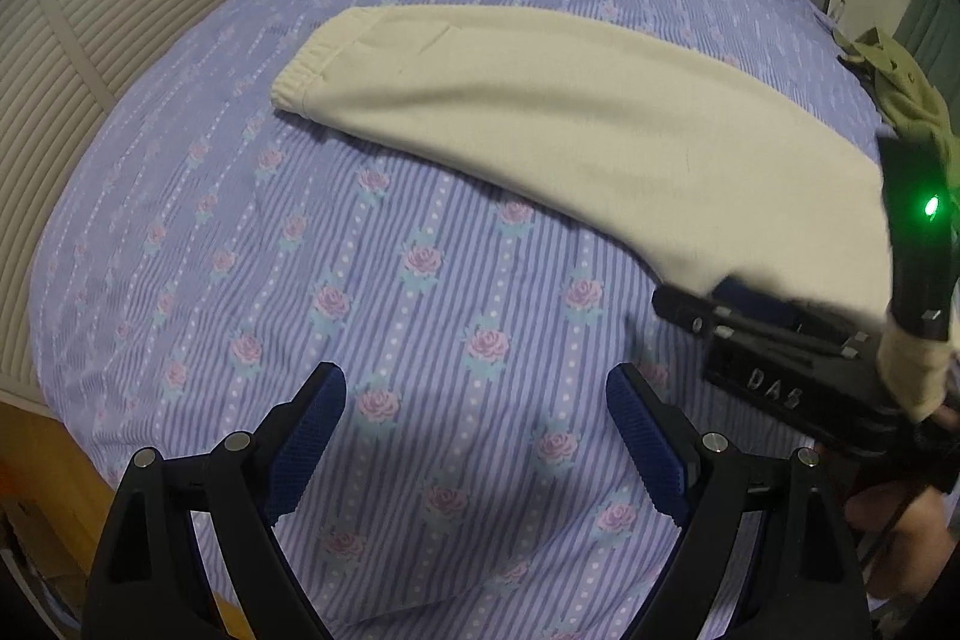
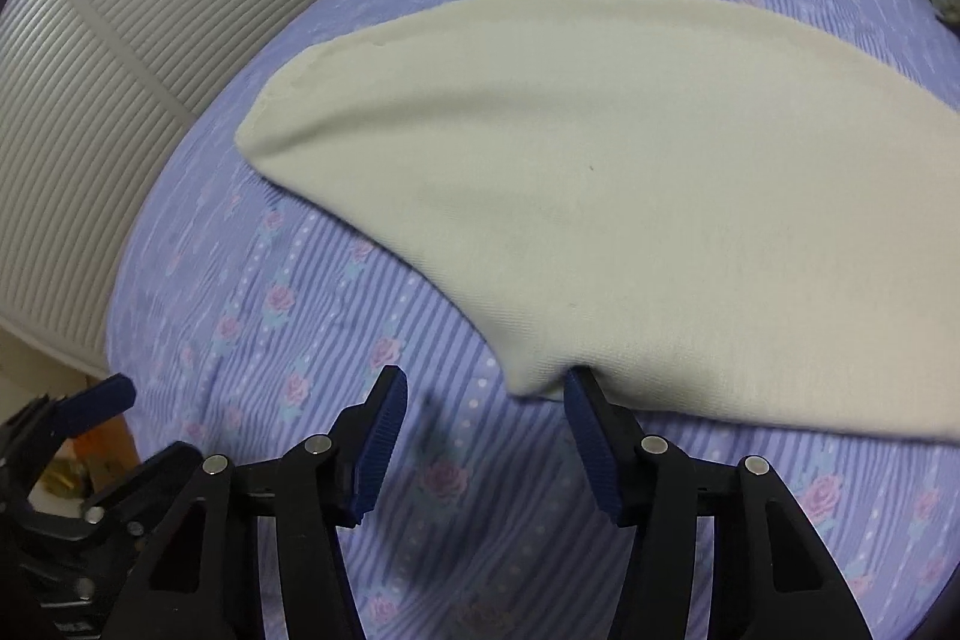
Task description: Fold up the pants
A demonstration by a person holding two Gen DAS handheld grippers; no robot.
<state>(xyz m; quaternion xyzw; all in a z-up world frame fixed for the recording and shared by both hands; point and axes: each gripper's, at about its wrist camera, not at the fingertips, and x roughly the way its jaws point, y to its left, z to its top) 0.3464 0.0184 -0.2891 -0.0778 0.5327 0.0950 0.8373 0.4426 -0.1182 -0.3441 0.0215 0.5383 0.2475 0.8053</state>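
Pants [image 1: 540,112], cream and soft, lie flat across the bed [image 1: 420,280], which has a purple sheet with pink roses. Their stretchy waist end points toward the white slatted doors [image 1: 90,40]. The left hand-held gripper [image 1: 474,436] hangs wide open over bare sheet, holding nothing. The right hand-held gripper [image 2: 486,436] is open too, and its right finger [image 2: 591,430] tucks just under the near edge of the pants.
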